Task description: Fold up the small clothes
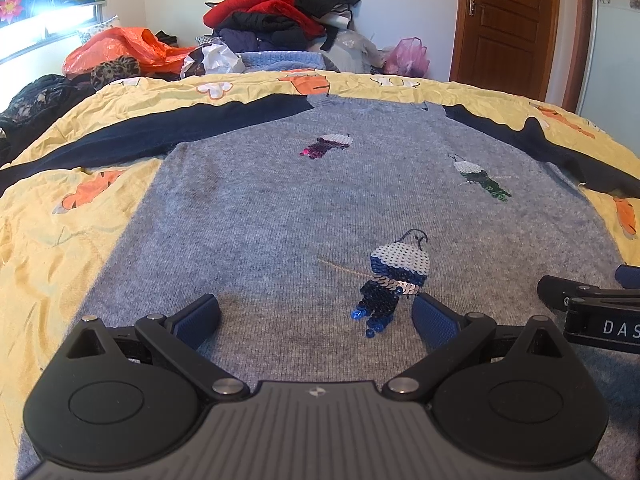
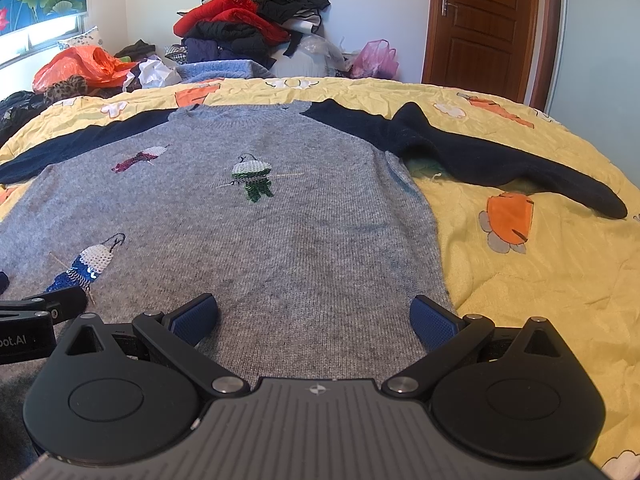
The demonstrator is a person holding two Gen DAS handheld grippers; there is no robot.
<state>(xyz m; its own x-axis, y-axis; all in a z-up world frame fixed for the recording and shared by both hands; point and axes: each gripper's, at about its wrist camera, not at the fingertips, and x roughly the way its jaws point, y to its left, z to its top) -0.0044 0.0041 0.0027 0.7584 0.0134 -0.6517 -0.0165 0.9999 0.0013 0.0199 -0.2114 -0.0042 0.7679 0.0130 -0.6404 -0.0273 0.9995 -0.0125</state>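
Sequins on the blue bird patch (image 1: 394, 280) could snag the left tool (image 1: 316, 316), which hangs wide open and empty just beside it over the grey sweater (image 1: 280, 208). That sweater lies flat on the yellow bedspread (image 2: 540, 280), sleeves spread, and the right tool (image 2: 314, 318), equally open and empty at the hem, might pinch bedspread along with knit.

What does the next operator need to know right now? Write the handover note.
Left tongs: open, empty, over the sweater's hem near the blue sequin bird.
Right tongs: open, empty, near the hem's right edge.
Grey sweater: flat, front up, on the yellow quilt; both navy sleeves spread outward, the right sleeve bunched.
Done: laid out only.
Left: every fold; no fold shows yet.
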